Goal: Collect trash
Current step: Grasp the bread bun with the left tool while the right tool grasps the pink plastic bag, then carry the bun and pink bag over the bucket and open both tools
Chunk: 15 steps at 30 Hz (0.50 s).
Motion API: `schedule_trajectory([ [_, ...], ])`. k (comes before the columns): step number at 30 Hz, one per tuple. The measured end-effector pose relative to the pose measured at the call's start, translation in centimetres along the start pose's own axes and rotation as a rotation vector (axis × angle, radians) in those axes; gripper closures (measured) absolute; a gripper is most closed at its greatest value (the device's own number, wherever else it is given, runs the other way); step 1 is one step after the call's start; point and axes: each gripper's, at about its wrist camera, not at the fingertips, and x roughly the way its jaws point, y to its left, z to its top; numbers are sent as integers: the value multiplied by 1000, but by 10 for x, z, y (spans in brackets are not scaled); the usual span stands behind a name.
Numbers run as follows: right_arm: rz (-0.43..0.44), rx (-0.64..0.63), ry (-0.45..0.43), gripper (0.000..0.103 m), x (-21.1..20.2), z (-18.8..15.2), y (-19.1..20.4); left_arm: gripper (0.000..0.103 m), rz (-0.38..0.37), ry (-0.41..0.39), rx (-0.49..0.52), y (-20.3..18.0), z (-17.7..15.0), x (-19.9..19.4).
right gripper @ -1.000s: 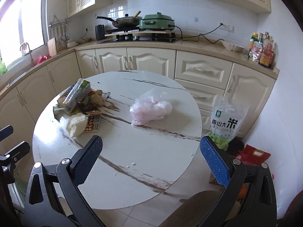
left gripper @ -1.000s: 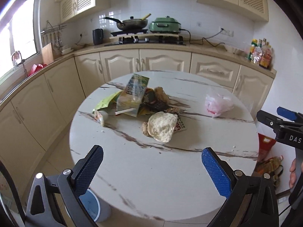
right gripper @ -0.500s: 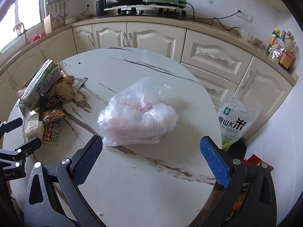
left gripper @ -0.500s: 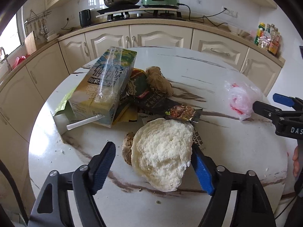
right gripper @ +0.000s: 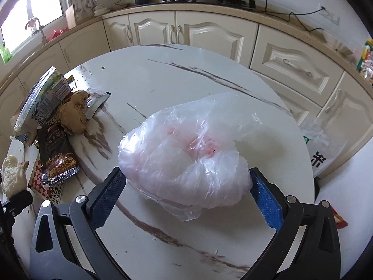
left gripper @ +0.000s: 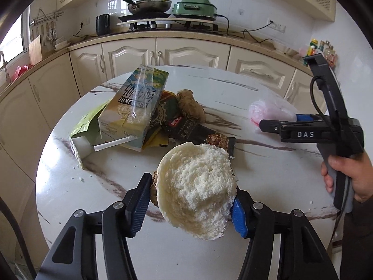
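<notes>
Torn white bread piece [left gripper: 195, 191] at lower centre, pinched between left gripper [left gripper: 188, 207] fingers. Right gripper [right gripper: 186, 193], lettered "DAS", spread wide around crumpled plastic bag [right gripper: 186, 154], centre frame, on marble table [right gripper: 186, 74]. Milk carton [left gripper: 132, 109] upper left, Chinese print.

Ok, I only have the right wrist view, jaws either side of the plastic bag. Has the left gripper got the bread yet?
Observer: Yes, the left gripper is shut on the bread, one pad on each side.
Operator: Anything caught with it?
Observer: A brown lump sits against the bread's left edge, next to the left pad.
Operator: And the carton?
Observer: The milk carton lies on the wrappers, with a white straw poking out.
</notes>
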Motion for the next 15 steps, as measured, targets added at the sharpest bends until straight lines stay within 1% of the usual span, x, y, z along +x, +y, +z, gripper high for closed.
schedule_trajectory([
  [1, 9, 11, 6, 3, 2, 0, -1, 46, 0, -5, -2, 3, -4, -8],
  [3, 15, 24, -2, 8, 1, -1, -2, 46, -6, -14, -7, 5, -8, -18],
  [7, 33, 38, -28, 9, -12, -6, -2, 46, -21, -38, -23, 10, -15, -42],
  [12, 58, 40, -76, 9, -46, -18, 10, 46, -27, -78, -42, 20, -28, -79],
  [15, 72, 33, -128, 9, -76, -26, 26, 46, -38, -106, -64, 30, -35, -106],
])
